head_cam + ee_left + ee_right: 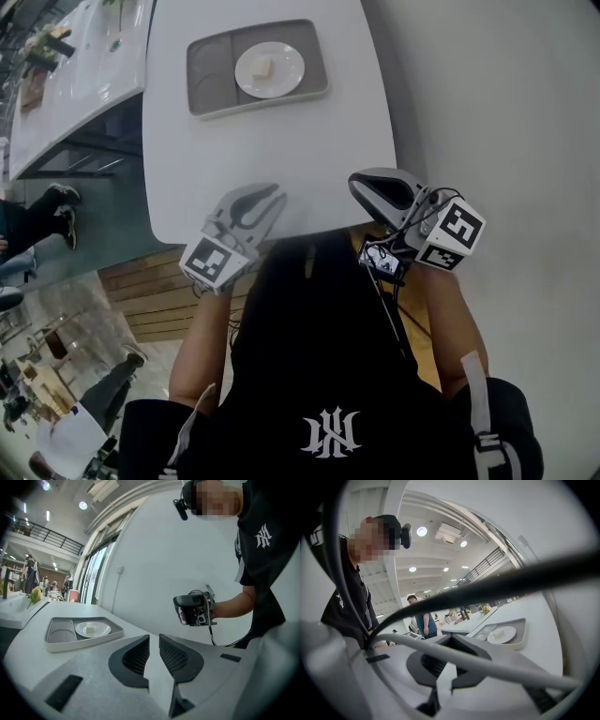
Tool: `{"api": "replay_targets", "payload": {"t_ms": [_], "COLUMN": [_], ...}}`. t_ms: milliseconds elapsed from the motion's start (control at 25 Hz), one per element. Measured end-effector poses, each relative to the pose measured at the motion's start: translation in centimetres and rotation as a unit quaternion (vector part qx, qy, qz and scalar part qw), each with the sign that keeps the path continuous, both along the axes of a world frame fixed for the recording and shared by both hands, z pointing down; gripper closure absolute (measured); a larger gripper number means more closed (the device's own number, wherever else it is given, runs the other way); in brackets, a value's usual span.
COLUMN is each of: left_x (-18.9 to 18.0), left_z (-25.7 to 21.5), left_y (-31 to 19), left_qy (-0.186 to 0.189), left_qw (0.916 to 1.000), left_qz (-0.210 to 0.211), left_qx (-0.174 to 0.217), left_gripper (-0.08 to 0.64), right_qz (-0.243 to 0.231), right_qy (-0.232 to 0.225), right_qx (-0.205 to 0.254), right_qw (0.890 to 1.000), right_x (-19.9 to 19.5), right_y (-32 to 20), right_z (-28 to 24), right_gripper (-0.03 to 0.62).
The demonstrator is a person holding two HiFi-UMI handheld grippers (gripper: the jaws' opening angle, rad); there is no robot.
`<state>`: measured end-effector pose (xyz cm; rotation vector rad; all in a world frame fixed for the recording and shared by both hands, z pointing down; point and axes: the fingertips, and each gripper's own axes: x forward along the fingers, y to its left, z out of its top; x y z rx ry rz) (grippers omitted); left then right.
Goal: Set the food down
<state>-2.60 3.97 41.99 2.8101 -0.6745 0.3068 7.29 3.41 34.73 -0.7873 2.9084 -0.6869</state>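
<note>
Cables (497, 585) crossing right gripper (451, 638) jaws, food (263, 67) too small to ID

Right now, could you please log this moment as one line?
food: set down on plate in tray | left tongs: open, empty | right tongs: shut, empty

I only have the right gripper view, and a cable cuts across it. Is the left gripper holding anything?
Observer: No. The left gripper view shows the left gripper with its fingers slightly apart and nothing between them.
Reviewer: Where are both grippers relative to the tray?
Observer: In the head view, it and the right gripper are by the near edge of the table. The grey tray lies at the far end.
Reviewer: What's in the tray?
Observer: A white plate with a pale piece of food. The round compartment beside it is empty.
</note>
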Motion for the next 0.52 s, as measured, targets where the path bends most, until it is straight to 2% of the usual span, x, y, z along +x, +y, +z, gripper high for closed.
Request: {"api": "replay_targets", "payload": {"t_ms": [120,320,520], "left_x": [0.2,0.5,1.4], "left_z": [-1.7,-5.7,-8.7], "left_y": [0.9,3.6,8.2], "left_qy": [-0.005,0.003,0.01], "left_qw": [0.9997,0.9981,0.9949], "left_qz": [-0.011,-0.05,-0.068], "left_qx": [0.022,0.037,0.074], "left_gripper": [0.5,0.5,0.554], "right_qz": [-0.019,-0.061,-0.08], "right_qy": [-0.005,-0.008,-0.028], "right_qx": [0.01,0.011,0.03], "right_qw": [1.0,0.998,0.996], "right_x": [-0.8,-2.1,-1.4], "right_y": [0.9,4.0,7.8], "right_z": [-0.5,-1.2,-2.8], "right_gripper": [0.589,0.589,0.589]}}
